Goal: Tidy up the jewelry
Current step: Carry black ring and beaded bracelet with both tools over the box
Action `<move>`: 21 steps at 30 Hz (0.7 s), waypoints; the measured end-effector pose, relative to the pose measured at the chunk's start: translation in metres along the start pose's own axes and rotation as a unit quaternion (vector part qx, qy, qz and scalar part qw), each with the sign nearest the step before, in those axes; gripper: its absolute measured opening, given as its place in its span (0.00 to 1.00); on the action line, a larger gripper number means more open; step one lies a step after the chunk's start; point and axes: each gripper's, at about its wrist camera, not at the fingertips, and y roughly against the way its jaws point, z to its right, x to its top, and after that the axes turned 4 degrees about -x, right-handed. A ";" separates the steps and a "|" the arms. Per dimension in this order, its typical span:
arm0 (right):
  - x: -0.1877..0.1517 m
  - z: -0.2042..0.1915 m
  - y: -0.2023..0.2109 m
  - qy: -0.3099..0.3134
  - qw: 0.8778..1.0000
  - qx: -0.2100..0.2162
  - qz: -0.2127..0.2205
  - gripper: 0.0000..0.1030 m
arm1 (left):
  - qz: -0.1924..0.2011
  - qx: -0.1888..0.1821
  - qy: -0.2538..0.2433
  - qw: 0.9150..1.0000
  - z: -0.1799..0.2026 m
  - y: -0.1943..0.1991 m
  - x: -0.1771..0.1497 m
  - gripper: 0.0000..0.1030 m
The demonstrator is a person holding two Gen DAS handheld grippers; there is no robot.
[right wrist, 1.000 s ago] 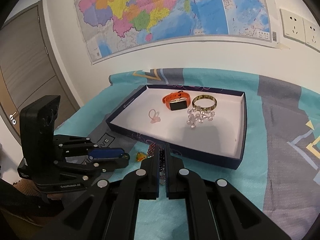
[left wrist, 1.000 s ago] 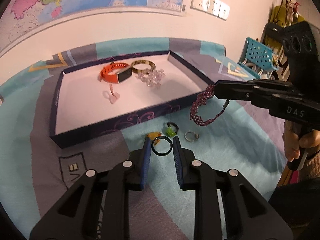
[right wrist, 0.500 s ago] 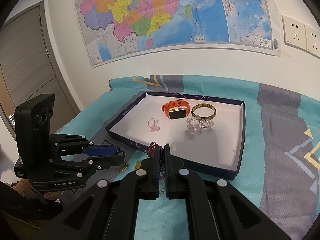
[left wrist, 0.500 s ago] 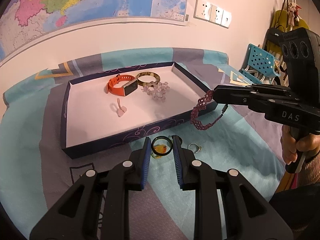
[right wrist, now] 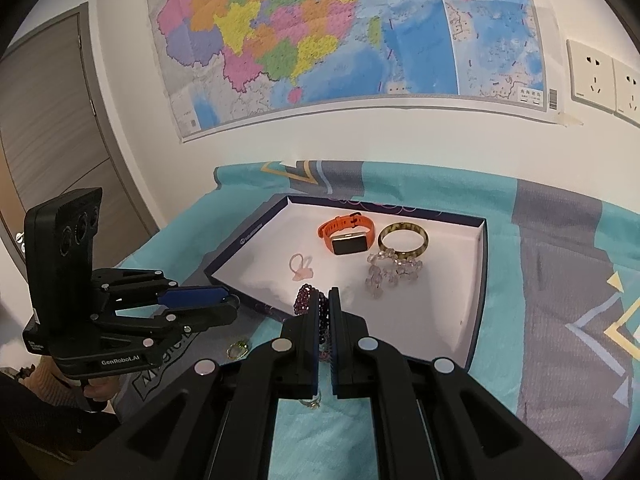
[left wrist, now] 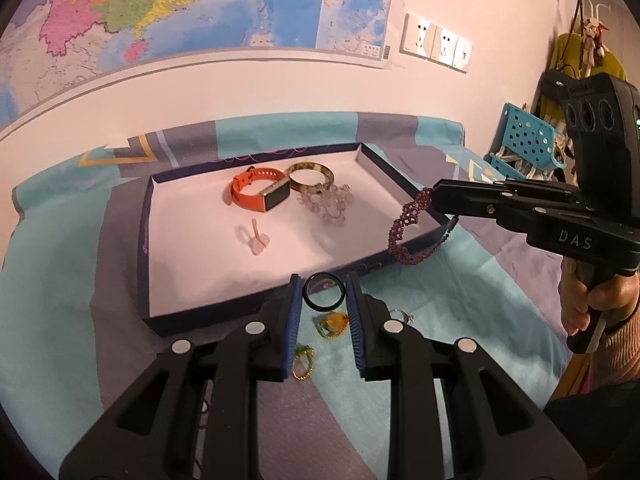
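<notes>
A dark blue tray with a white floor point(left wrist: 192, 264) point(right wrist: 476, 304) holds an orange smartwatch point(left wrist: 256, 194) point(right wrist: 348, 236), a gold bangle point(left wrist: 310, 174) point(right wrist: 403, 236), a clear bead bracelet point(left wrist: 328, 202) point(right wrist: 390, 268) and a small pink piece point(left wrist: 256, 240) point(right wrist: 300, 268). My left gripper point(left wrist: 323, 292) is shut on a black ring point(left wrist: 323, 291), held above the tray's near wall. My right gripper point(right wrist: 325, 304) point(left wrist: 434, 198) is shut on a purple beaded bracelet point(left wrist: 408, 232) point(right wrist: 306, 300), which dangles over the tray's right near corner.
Loose pieces lie on the teal and grey cloth point(left wrist: 460, 320) in front of the tray: a yellow-green charm point(left wrist: 331, 323), a silver ring point(left wrist: 402, 315) and a gold and green piece point(left wrist: 302, 362). A wall with a map stands behind. A blue basket point(left wrist: 524, 140) is at the right.
Both grippers rose and moved toward the tray. The black ring came up off the cloth with the left gripper. The purple bracelet now hangs over the tray's corner.
</notes>
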 end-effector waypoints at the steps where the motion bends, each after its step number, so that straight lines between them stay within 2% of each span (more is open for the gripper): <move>1: 0.001 0.001 0.000 -0.001 1.000 0.000 0.001 0.03 | 0.001 0.001 0.001 1.000 -0.001 0.000 0.001 0.22; 21: 0.020 0.015 -0.022 -0.015 1.000 0.002 -0.005 0.03 | 0.001 0.009 0.008 1.000 -0.014 -0.015 0.016 0.22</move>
